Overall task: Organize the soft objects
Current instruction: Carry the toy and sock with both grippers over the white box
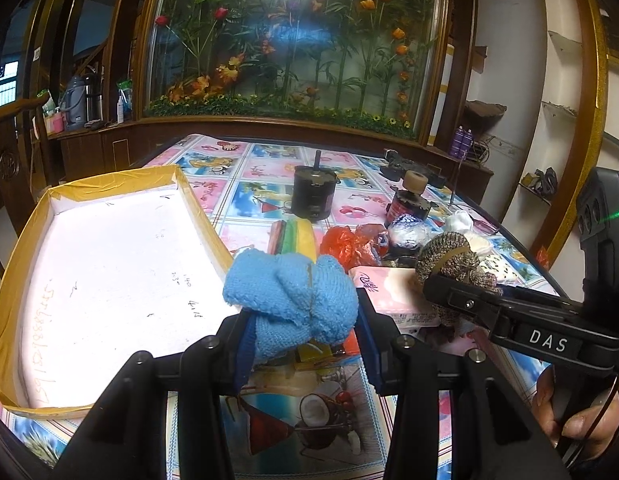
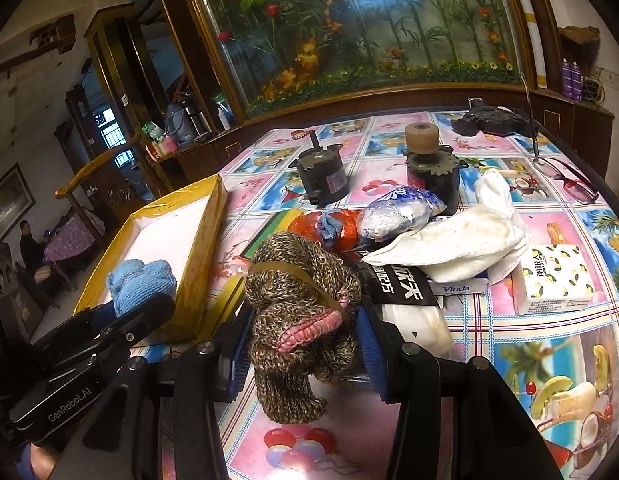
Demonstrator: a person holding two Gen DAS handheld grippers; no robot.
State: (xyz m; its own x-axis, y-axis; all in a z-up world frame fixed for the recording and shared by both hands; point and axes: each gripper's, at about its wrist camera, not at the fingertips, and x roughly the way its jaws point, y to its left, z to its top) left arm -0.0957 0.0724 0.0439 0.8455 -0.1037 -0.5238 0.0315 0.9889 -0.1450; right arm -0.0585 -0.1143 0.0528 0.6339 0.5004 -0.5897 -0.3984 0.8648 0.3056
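Blue-padded left tongs (image 1: 305, 336) sit lowest in the left wrist view, clamped on a bundled blue knitted cloth (image 1: 291, 300); the bundle stands up out of the jaws, its long axis running roughly across the frame, and it hangs at the right-hand edge of the shallow yellow-taped box (image 1: 5, 280) — in the right wrist view the same cloth reads as over the box's white floor, at lower left of that frame; so the drop, as I judge it, turns on the box lying left of and just beyond the left tongs.

Right tongs (image 2: 305, 344) are closed on a speckled brown knitted bundle (image 2: 301, 304) bound by a rubber band, its long axis near upright, tail hanging toward the desk (image 2: 549, 320); it sits right of the box wall, so the left hand is the nearer to the box and the right would need to travel left across that wall.

Counted: one box; two knitted bundles, one in each pair of tongs; one white cloth (image 2: 465, 240) lying on the pile; one blue-and-white plastic-wrapped bundle (image 2: 401, 212); one orange plastic bag (image 2: 345, 228); two tissue packs at least — a lemon-printed one (image 2: 553, 276) and a pink one (image 1: 393, 296); two dark motors (image 2: 323, 176) standing behind; one pair of spectacles (image 2: 569, 180) at right.
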